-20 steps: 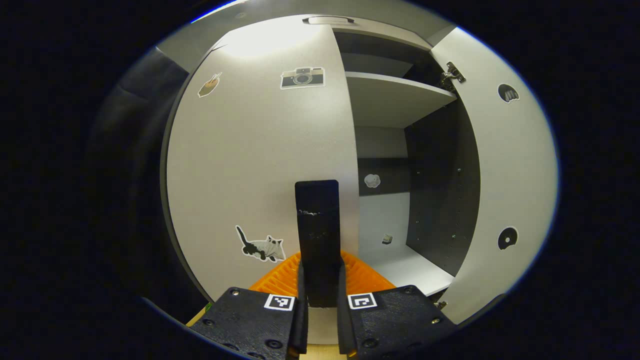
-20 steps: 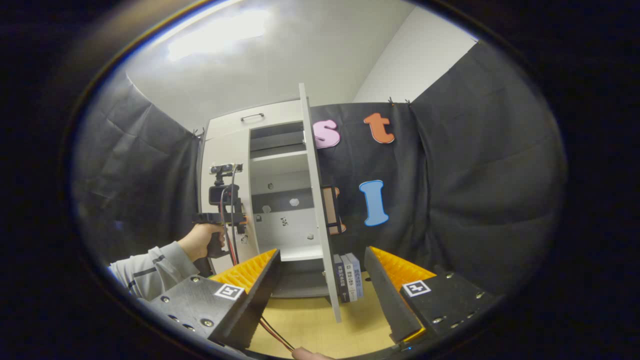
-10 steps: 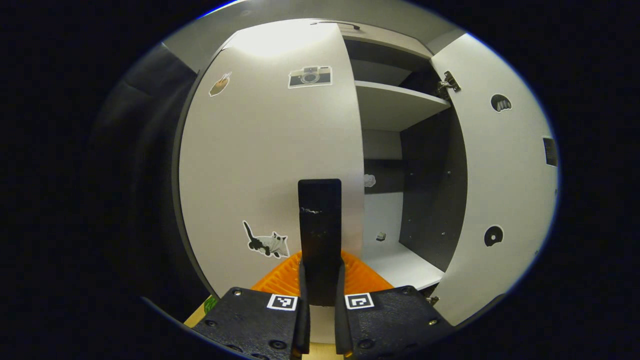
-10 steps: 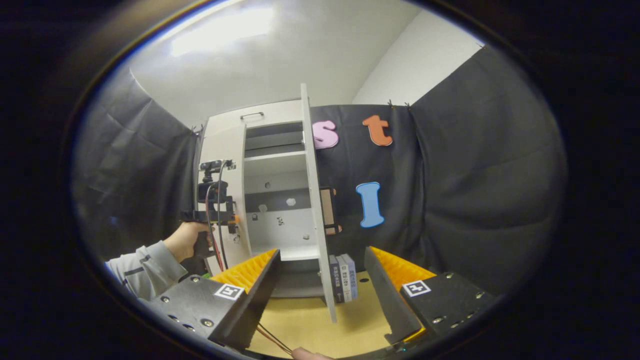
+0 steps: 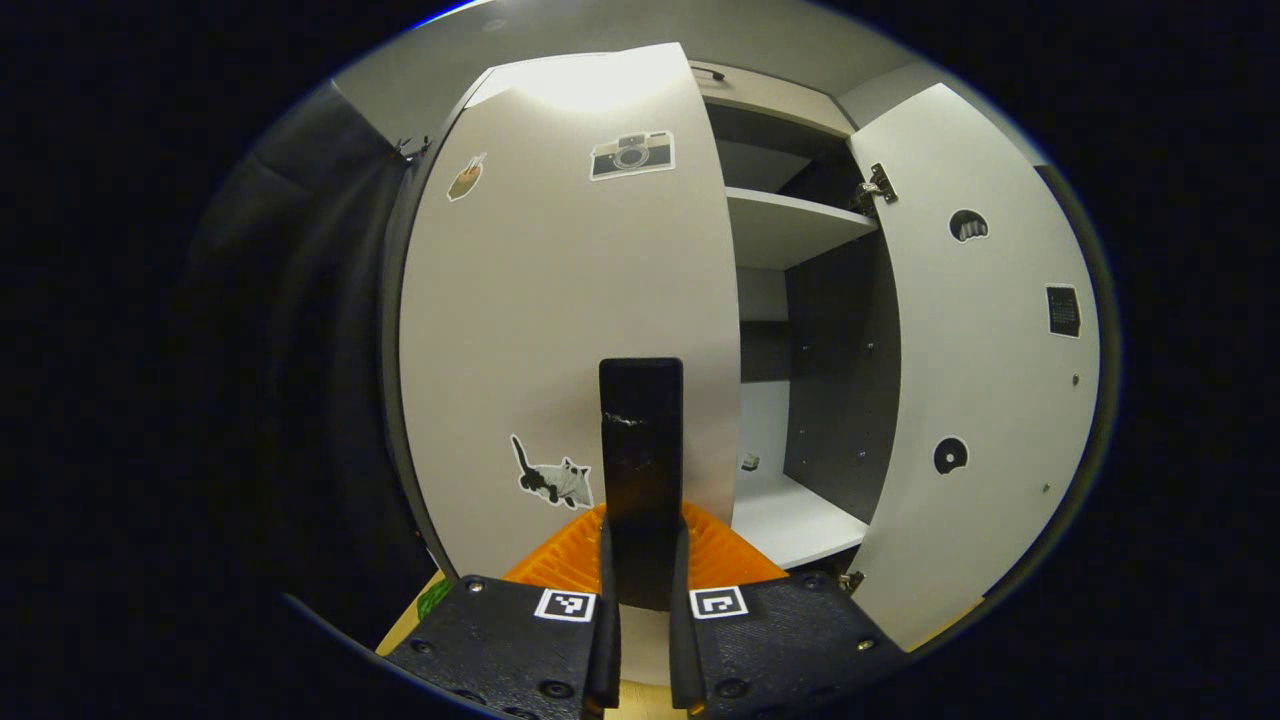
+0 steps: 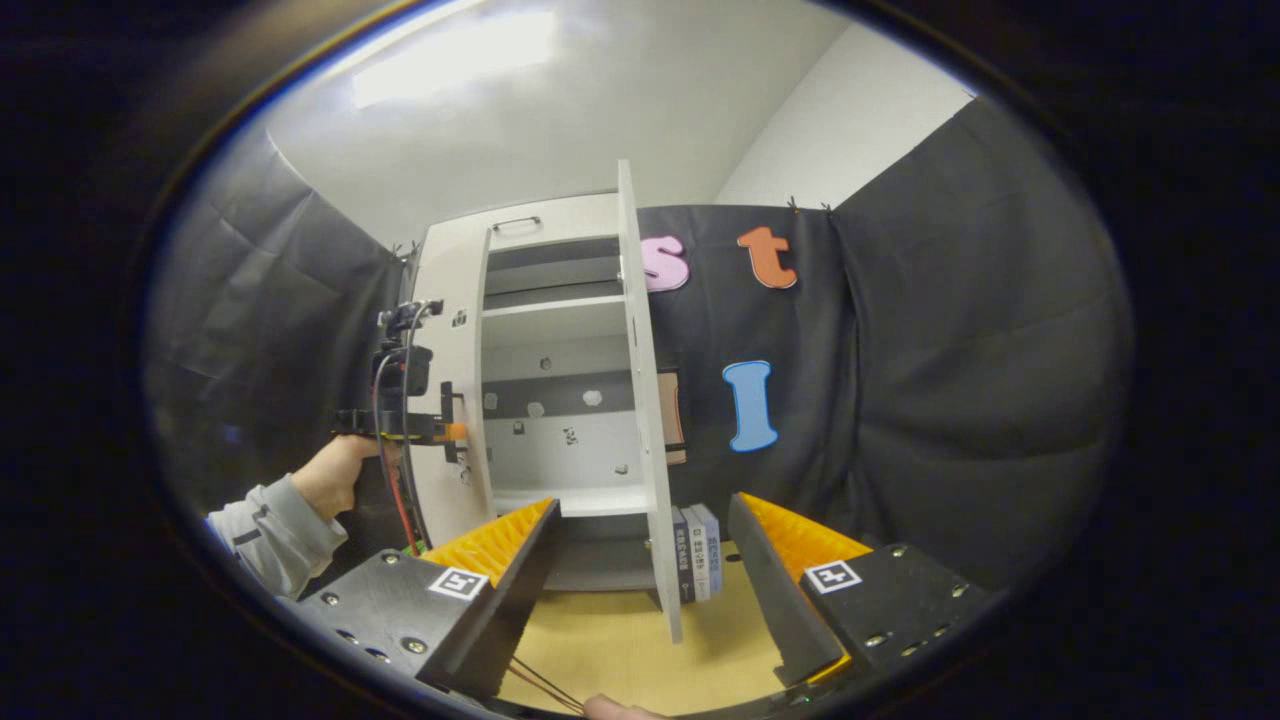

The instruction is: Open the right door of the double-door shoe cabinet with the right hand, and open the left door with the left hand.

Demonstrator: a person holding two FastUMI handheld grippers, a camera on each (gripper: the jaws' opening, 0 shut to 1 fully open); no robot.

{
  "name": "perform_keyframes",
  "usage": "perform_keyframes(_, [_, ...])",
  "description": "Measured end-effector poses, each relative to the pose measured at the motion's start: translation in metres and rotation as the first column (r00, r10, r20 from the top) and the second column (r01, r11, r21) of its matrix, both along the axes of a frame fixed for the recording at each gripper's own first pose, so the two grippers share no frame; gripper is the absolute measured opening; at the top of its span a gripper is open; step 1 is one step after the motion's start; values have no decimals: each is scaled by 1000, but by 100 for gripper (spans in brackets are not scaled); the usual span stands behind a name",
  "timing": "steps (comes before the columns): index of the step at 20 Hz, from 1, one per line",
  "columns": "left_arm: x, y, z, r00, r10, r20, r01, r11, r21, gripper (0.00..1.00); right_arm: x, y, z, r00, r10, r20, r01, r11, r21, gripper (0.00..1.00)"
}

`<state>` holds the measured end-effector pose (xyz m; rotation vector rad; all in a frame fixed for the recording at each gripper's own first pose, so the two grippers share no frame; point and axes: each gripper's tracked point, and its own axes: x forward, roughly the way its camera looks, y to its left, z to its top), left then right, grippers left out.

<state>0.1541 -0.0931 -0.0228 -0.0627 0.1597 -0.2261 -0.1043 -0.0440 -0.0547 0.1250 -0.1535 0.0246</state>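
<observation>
In the left gripper view, the left gripper (image 5: 641,560) has its fingers clamped on the dark handle (image 5: 641,440) of the left door (image 5: 560,320), which stands partly open. To the right, the right door (image 5: 975,380) hangs wide open. The right gripper (image 6: 640,570) hovers with fingers apart above the wooden floor (image 6: 620,650).

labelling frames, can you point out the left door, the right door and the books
left door (image 5: 560,320), left gripper view, bare middle of its front face
right door (image 5: 985,380), left gripper view, middle of its inner face
books (image 6: 697,551), right gripper view, their upright spines
</observation>
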Motion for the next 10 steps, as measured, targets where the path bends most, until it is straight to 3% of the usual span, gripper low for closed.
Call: perform_keyframes(10, [-52, 59, 7, 999, -19, 29, 19, 1000, -1, 20, 8, 18, -3, 1000, 13, -20, -13, 1000, -8, 99])
